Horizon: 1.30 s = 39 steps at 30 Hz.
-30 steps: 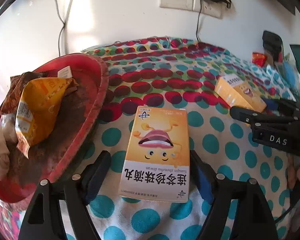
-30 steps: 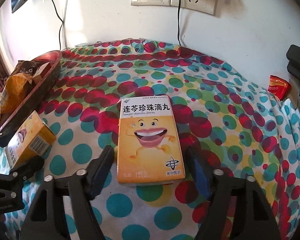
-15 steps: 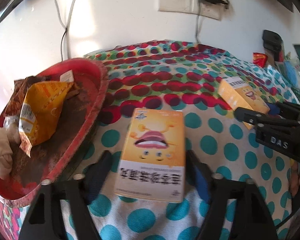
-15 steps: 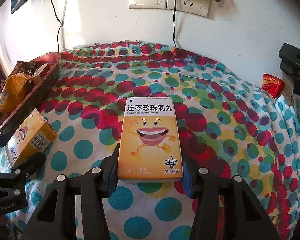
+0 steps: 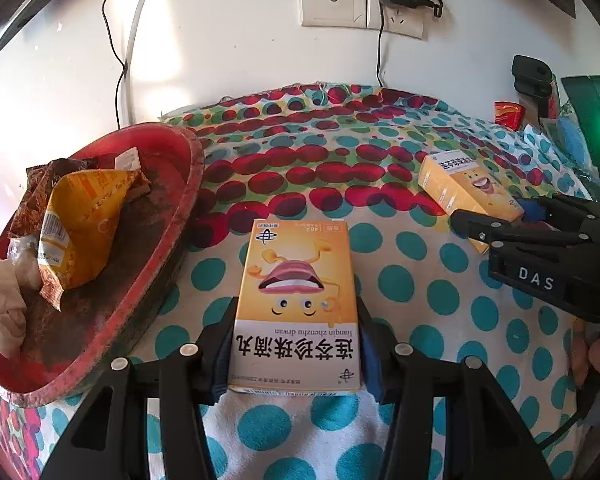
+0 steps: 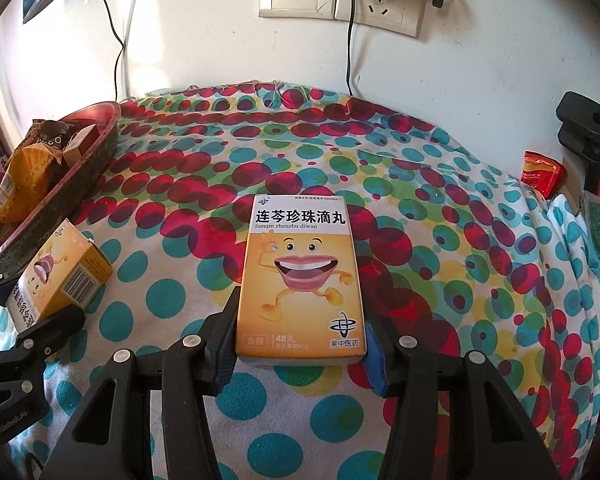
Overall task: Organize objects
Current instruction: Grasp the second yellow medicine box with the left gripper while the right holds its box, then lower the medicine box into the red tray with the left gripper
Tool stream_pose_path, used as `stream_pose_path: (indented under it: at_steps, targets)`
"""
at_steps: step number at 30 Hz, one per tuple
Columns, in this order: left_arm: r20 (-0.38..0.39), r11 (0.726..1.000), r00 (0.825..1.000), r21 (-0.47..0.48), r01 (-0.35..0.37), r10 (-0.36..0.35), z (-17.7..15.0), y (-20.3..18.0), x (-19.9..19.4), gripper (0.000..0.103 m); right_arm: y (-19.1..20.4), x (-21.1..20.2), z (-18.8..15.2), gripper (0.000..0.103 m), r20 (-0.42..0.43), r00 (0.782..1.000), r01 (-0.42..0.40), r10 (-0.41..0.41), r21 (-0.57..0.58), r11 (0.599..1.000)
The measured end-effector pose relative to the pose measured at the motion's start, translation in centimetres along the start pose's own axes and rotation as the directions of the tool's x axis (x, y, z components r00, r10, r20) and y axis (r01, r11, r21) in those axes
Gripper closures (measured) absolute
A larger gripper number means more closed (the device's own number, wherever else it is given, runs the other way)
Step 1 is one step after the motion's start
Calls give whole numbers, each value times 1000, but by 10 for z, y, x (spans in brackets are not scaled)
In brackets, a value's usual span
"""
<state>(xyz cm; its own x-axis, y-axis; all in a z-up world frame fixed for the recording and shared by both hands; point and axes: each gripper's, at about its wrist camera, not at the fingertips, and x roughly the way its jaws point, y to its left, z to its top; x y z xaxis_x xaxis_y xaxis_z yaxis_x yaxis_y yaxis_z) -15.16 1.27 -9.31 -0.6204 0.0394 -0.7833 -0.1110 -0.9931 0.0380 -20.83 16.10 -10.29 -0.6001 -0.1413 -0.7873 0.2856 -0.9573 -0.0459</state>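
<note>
Two orange medicine boxes are each caught between a pair of gripper fingers above the dotted cloth.

Left wrist view: the left gripper (image 5: 294, 354) was spread wide a second ago, with its box (image 5: 296, 304) lying loose on the cloth (image 5: 420, 280) between the fingers. Now the jaws are closing and the pads already sit against both long sides of the box, its printed face upside down to the camera. The red basin (image 5: 192, 184) with snack packets stands just beside it on the left. Off to the right, the other gripper (image 5: 512, 232) shows with the second box in its fingers.

Right wrist view: the right gripper (image 6: 300, 350) clamps the near end of its own box (image 6: 300, 276), jaws partway open and pressed to the sides, a grip it took up within the last second. The first box (image 6: 58, 276) appears at the left edge, near the basin (image 6: 80, 168).

With both boxes now gripped, lifting them towards the basin looks like the likely next step.
</note>
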Motion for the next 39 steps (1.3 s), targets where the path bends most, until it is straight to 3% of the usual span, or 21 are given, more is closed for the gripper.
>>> stream_pose_path:
  at_steps: [19, 28, 39]
  targets:
    - [70, 997, 994, 9, -82, 81, 11, 14, -48, 51, 2, -1, 1, 54, 0, 1000, 4, -4, -2, 1000]
    - [119, 987, 980, -47, -156, 161, 10, 61, -76, 51, 2, -1, 1, 54, 2, 1000, 13, -13, -10, 1000]
    - [97, 969, 970, -135, -209, 223, 3, 122, -81, 51, 7, -3, 1, 54, 7, 999, 41, -40, -34, 999]
